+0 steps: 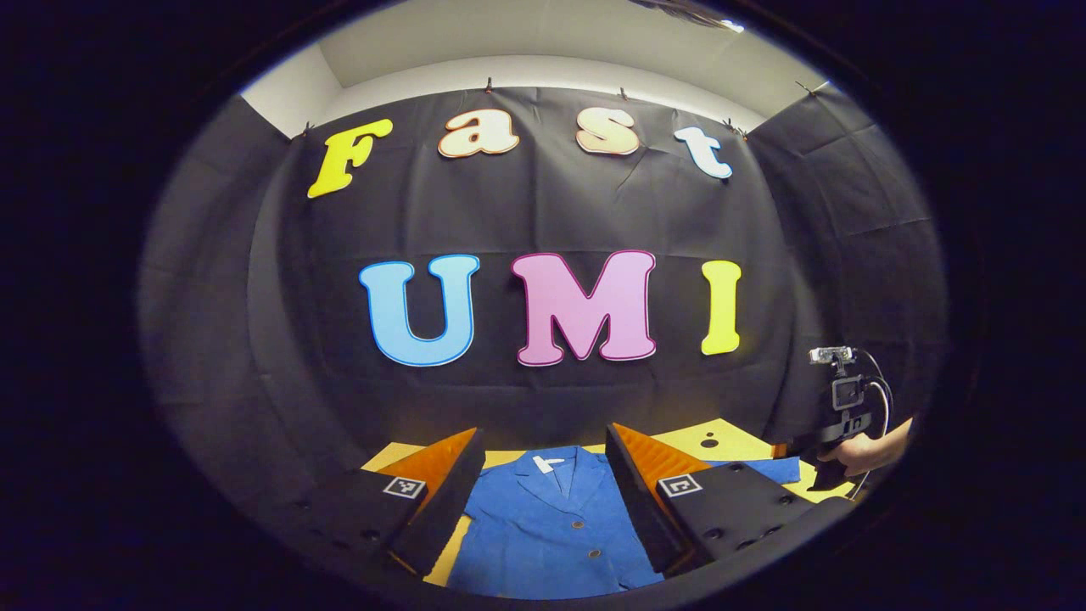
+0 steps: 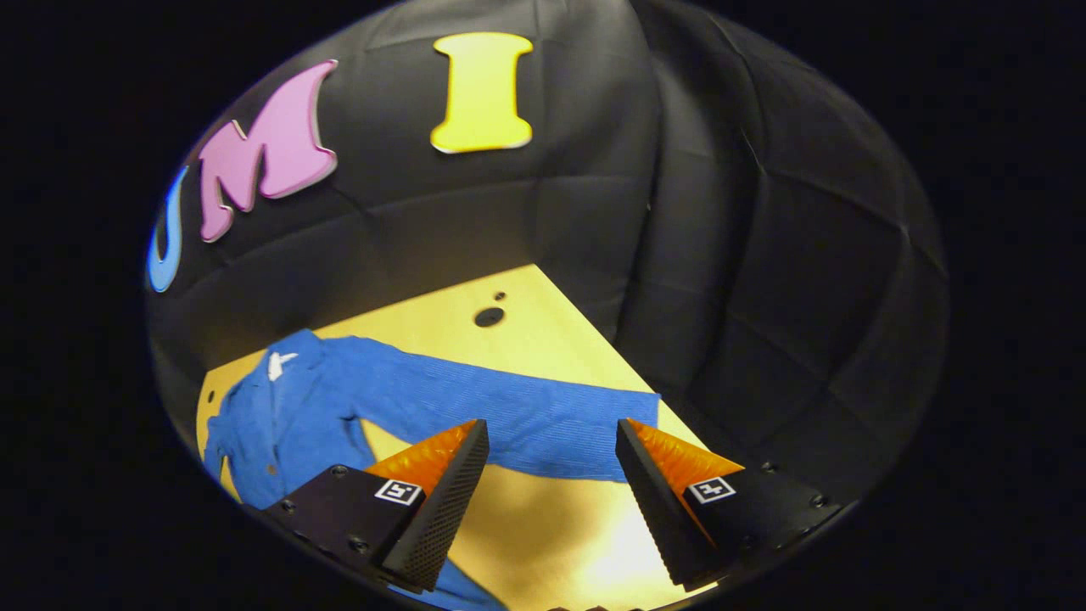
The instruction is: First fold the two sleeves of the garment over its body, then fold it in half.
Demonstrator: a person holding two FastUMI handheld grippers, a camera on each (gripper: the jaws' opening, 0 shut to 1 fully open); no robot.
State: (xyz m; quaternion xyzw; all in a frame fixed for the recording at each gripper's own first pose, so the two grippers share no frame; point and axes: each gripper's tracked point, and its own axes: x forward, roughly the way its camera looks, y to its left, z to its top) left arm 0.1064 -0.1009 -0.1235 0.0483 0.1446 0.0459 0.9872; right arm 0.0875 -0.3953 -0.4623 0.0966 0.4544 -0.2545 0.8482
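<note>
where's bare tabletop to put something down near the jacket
Bare yellow table lies below the outstretched sleeve, under the right tongs, and beyond the sleeve around the dark holes. The jacket body crowds the left.

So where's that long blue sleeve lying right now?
In the right gripper view the sleeve lies stretched flat across the yellow table, just beyond the open right gripper.
</note>
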